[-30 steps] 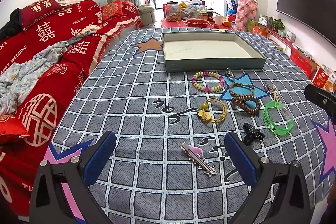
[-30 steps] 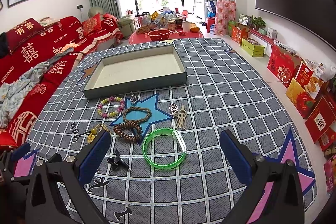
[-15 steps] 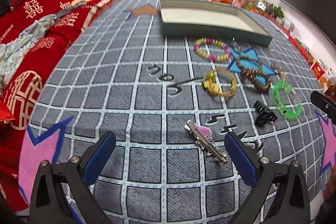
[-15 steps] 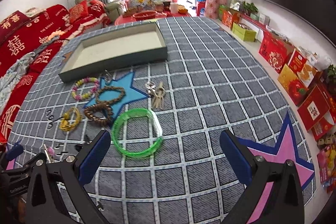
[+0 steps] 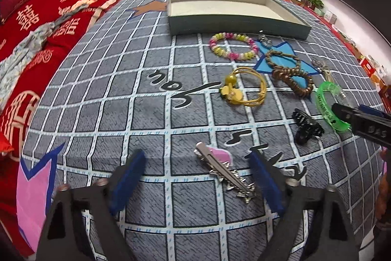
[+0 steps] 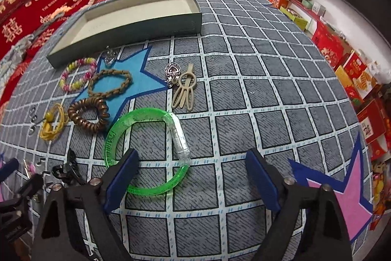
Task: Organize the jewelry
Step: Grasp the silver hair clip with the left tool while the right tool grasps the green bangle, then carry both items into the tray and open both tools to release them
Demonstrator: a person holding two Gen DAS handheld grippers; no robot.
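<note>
Over the checked cloth [image 5: 151,119], the left gripper [image 5: 195,177] is closing around a silver hair clip [image 5: 226,174] without touching it, the right gripper [image 6: 193,175] likewise around a green bangle [image 6: 146,151].

The shallow grey-green cardboard box [image 5: 239,22] sits toward the far edge of the grid-patterned cloth-covered table [image 5: 122,114]. Just before its near wall lie the pink-and-yellow beaded bracelet [image 5: 233,46] and, to its right, the brown braided cord bracelet [image 5: 281,58]. Nearer lie the yellow wire bangle [image 5: 246,89] and, right of it, the brown spiral hair tie [image 5: 297,83]. Further right lies the green translucent plastic bangle [image 6: 146,151], with the beige hair clip [image 6: 184,89] behind it. The black claw clip [image 5: 305,126] and silver metal barrette [image 5: 224,170] lie closest to the near edge.
</note>
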